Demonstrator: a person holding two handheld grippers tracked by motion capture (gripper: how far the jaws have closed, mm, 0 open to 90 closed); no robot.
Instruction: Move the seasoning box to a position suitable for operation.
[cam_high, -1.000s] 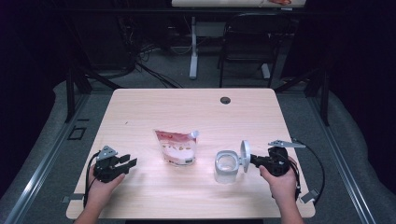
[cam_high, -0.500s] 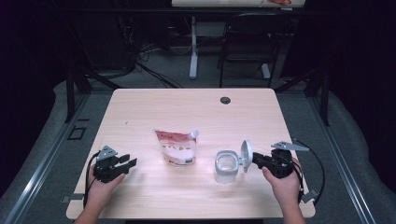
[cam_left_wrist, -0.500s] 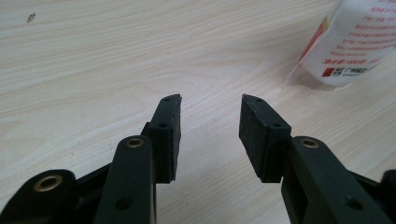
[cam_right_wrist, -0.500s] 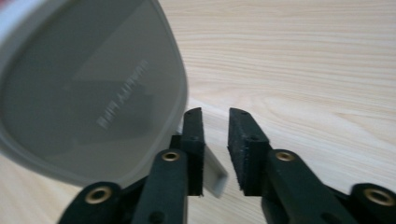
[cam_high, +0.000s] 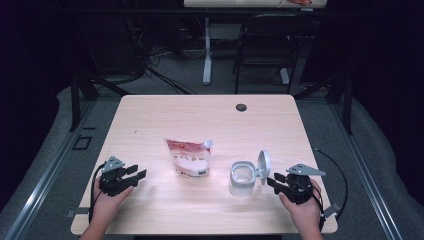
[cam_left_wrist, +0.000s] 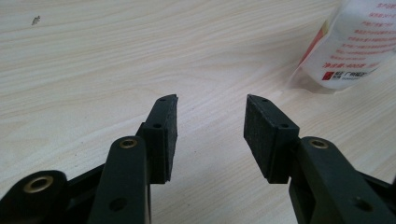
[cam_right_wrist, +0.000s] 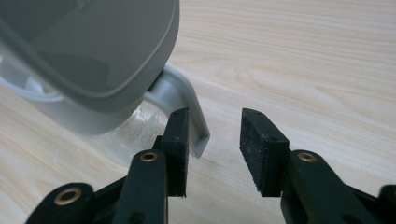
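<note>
A red-and-white stand-up pouch (cam_high: 190, 158) sits mid-table and shows in the left gripper view as the pouch (cam_left_wrist: 355, 51) at the top right. To its right stands a clear container (cam_high: 242, 179) with its grey hinged lid (cam_high: 263, 166) flipped upright. My right gripper (cam_high: 271, 181) sits just right of the lid. Its jaws have just been opening and nothing is between them. The lid (cam_right_wrist: 93, 46) and its grey tab (cam_right_wrist: 196, 121) lie just beyond the right gripper (cam_right_wrist: 212, 140). My left gripper (cam_high: 140, 174) rests near the front left; its jaws have also just widened, and the left gripper (cam_left_wrist: 210, 121) is open over bare wood.
The light wooden table (cam_high: 210, 117) has a round cable hole (cam_high: 241, 107) at the back. Cables trail from both grippers toward the front edge. Chair and desk legs stand on the dark floor beyond the table.
The right gripper's jaws have parted, and it has drawn slightly back and down from the lid toward the near edge. The lid stays upright. The left hand has not moved.
</note>
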